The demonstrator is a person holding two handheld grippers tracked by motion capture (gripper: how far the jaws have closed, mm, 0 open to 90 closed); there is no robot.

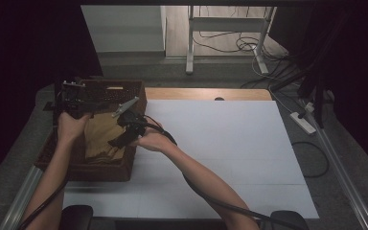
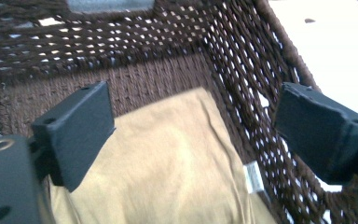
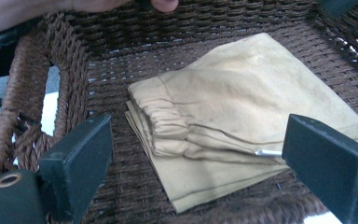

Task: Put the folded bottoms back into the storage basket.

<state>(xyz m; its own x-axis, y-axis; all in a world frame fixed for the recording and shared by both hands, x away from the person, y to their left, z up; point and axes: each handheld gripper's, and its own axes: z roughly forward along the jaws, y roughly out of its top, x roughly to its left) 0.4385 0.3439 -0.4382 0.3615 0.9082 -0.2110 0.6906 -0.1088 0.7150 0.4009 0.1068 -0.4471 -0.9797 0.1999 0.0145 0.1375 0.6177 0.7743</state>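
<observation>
The folded tan garment [image 3: 242, 121] lies flat on the floor of the dark wicker basket [image 1: 134, 98], its elastic waistband bunched toward the near side in the right gripper view, a small white tag [image 2: 254, 177] tucked against the basket wall. Above it, the left gripper [image 2: 191, 140] hangs with jaws wide apart, nothing between them. The right gripper [image 3: 196, 168] hovers over the cloth too, jaws spread, gripping nothing. The basket sits at the left edge of the white worktop [image 1: 230, 143].
</observation>
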